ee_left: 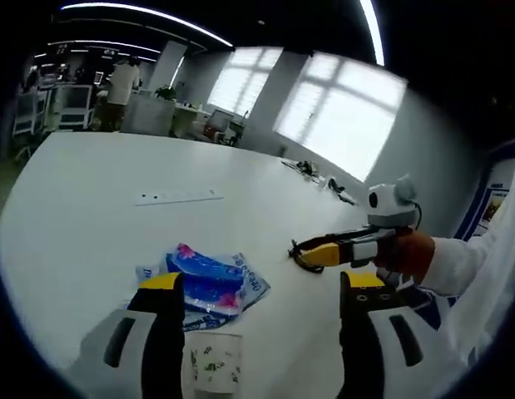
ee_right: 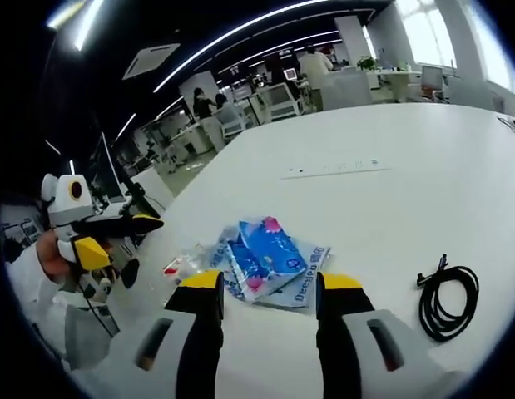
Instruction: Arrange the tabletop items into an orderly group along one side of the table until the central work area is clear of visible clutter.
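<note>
While both grippers stand open and empty, left gripper (ee_left: pixel 261 291) and right gripper (ee_right: pixel 269 291) face the blue packets (ee_right: pixel 269 258) mid-table; cable (ee_right: pixel 447 301) lies right, cup (ee_left: pixel 216 362) near (likely light). Pinch packets together, slide sideward.

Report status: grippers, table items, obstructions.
Left gripper and right gripper open, empty. Blue packets mid-table, paper cup beside, black cable apart. Nothing in the way.
</note>
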The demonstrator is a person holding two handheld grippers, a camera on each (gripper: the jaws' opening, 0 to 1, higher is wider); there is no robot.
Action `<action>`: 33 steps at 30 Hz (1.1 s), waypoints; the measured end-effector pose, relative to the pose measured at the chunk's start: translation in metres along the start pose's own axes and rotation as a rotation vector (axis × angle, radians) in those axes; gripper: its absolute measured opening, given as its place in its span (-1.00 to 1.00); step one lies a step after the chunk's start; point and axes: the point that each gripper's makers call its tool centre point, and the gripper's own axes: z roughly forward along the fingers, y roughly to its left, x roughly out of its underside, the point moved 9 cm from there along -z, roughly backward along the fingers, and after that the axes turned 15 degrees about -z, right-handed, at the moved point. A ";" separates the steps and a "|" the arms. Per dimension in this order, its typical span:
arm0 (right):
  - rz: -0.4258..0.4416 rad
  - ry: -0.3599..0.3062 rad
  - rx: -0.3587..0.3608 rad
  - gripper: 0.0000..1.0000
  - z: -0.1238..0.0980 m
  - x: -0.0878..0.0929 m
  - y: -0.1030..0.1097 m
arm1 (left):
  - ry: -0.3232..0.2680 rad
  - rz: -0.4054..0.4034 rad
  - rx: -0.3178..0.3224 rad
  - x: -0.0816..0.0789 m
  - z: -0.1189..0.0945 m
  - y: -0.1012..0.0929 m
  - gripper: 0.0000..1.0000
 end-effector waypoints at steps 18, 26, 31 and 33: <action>0.029 0.064 0.016 -0.20 0.034 0.009 0.016 | -0.004 -0.010 -0.008 -0.008 -0.003 0.029 0.55; 0.065 0.097 0.029 -0.24 0.050 0.018 0.022 | 0.001 -0.010 -0.013 -0.012 0.000 0.042 0.54; 0.080 0.114 0.037 -0.27 0.059 0.022 0.024 | 0.013 -0.008 -0.019 -0.015 0.003 0.052 0.54; 0.082 0.121 0.042 -0.28 0.062 0.024 0.024 | 0.019 -0.005 -0.022 -0.016 0.005 0.055 0.54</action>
